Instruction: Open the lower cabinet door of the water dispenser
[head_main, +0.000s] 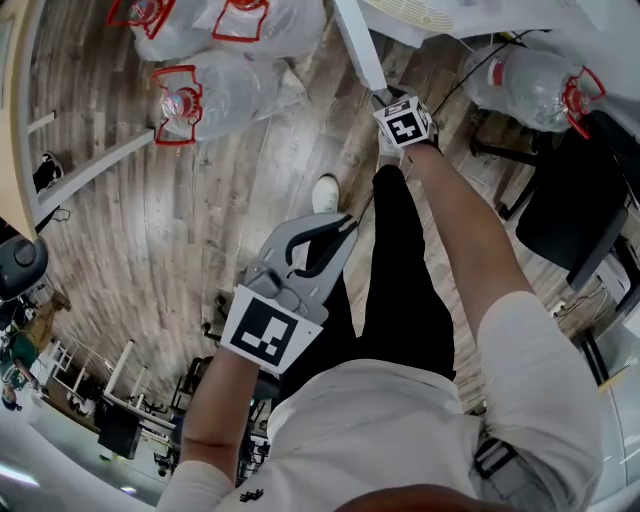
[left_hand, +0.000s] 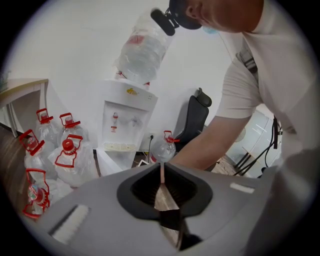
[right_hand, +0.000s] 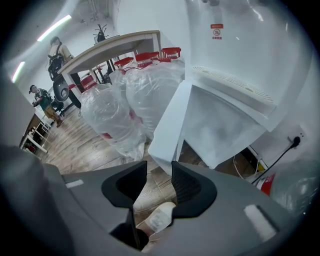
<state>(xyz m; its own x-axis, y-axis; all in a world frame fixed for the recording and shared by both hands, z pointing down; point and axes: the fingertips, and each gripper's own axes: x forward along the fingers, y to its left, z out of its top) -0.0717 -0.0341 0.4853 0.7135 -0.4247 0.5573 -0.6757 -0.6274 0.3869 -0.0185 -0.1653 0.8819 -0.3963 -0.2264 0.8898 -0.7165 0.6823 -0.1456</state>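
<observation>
The white water dispenser (left_hand: 127, 117) carries a large upturned bottle (left_hand: 142, 50). Its lower cabinet door (right_hand: 172, 125) stands swung out from the dark cabinet opening (right_hand: 220, 132). My right gripper (right_hand: 158, 165) has the door's bottom corner between its pads, which close on the thick edge. In the head view the right gripper (head_main: 392, 100) sits at the end of the white door (head_main: 358, 45), and its marker cube hides the jaws. My left gripper (head_main: 345, 225) hangs back over the floor. The left gripper (left_hand: 162, 166) is shut and holds nothing.
Several clear water bottles (right_hand: 125, 100) with red handles crowd the floor left of the door, and more bottles (head_main: 210, 95) lie nearby. Another bottle (head_main: 530, 80) and a black chair (head_main: 580, 200) stand to the right. A wooden table (right_hand: 115, 45) is behind the bottles.
</observation>
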